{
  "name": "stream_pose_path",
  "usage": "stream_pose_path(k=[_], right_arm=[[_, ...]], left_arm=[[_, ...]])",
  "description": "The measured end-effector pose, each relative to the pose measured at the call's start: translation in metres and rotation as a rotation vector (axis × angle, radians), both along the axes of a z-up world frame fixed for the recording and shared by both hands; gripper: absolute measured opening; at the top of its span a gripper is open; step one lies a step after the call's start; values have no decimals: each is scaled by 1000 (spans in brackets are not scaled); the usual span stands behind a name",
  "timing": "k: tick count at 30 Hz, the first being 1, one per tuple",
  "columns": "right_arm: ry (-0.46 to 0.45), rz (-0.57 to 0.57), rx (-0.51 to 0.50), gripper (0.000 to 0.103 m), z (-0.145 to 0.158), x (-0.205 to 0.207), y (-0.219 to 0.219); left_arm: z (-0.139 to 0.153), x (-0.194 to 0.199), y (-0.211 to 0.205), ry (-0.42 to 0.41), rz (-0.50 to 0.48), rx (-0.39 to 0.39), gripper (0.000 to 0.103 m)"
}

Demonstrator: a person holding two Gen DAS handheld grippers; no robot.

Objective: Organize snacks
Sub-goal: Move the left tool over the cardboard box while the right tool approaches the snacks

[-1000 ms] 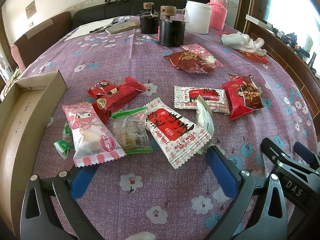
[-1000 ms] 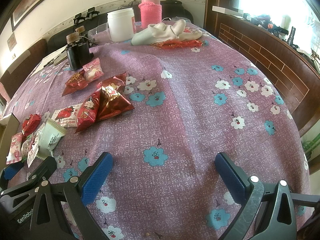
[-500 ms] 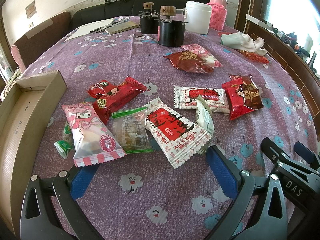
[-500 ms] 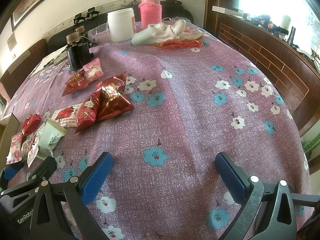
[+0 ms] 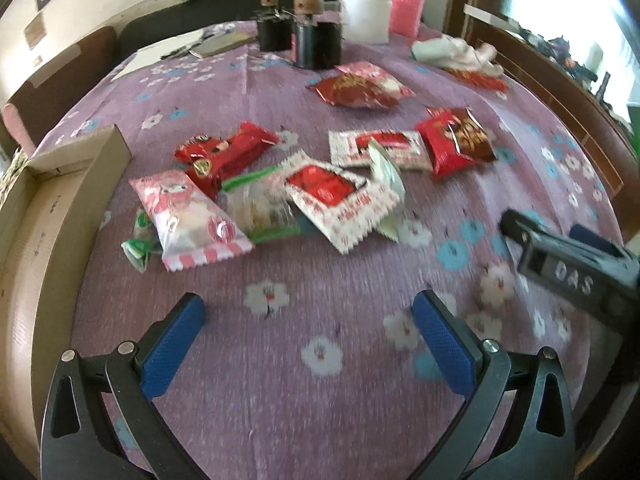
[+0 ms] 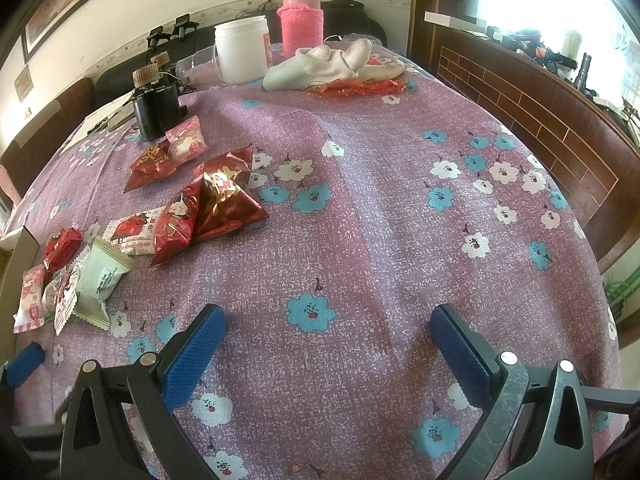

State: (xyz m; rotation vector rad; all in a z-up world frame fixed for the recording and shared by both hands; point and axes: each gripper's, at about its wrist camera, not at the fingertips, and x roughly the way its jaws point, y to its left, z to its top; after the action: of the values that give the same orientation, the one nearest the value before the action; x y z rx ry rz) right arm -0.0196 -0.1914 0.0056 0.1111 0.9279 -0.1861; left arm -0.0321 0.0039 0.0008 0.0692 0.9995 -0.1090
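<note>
Several snack packets lie on the purple flowered tablecloth (image 5: 320,280). Nearest my left gripper (image 5: 308,320) are a pink-and-white packet (image 5: 188,220), a clear green-edged packet (image 5: 256,208) and a white-and-red packet (image 5: 340,196). Behind them lie red packets (image 5: 228,152) and a red foil packet (image 5: 456,140). My left gripper is open and empty, a little short of the pile. My right gripper (image 6: 328,332) is open and empty over bare cloth; red packets (image 6: 208,204) and a pale green packet (image 6: 102,276) lie to its left.
An open cardboard box (image 5: 52,216) stands at the left table edge. At the back stand black jars (image 5: 312,36), a white tub (image 6: 240,50), a pink-sleeved bottle (image 6: 302,20) and white cloth (image 6: 332,62). A wooden ledge (image 6: 540,120) runs along the right.
My left gripper has pulled back and lifted from the pile; the packets now sit farther from its fingers. The right gripper's view is nearly unchanged.
</note>
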Motion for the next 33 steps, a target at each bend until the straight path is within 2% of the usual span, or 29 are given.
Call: stream_pose_path(k=[11,15,19,22,27,29,33], right_arm=[[0,0,0,103,0,0,0],[0,0,0,103,0,0,0],[0,0,0,103,0,0,-1],[1,1,2,103,0,0,-1],[62,24,20,103,3,-3,0],[75,16,19,103,1,-5,1],[97,18,18,103,2,-9,5]], left_arm=[[6,-27,10,0,-16,-22,103],[31,-48,35,-69,23,-91,103],[62,-66,70,-144,89,-212,103],[79,-74,93,-155,98,-275,103],[113,-88,132,-238,146,-269,103],[128,-96,152,-302,195,-239,103],[145,-108,185,-379,280,-196,103]])
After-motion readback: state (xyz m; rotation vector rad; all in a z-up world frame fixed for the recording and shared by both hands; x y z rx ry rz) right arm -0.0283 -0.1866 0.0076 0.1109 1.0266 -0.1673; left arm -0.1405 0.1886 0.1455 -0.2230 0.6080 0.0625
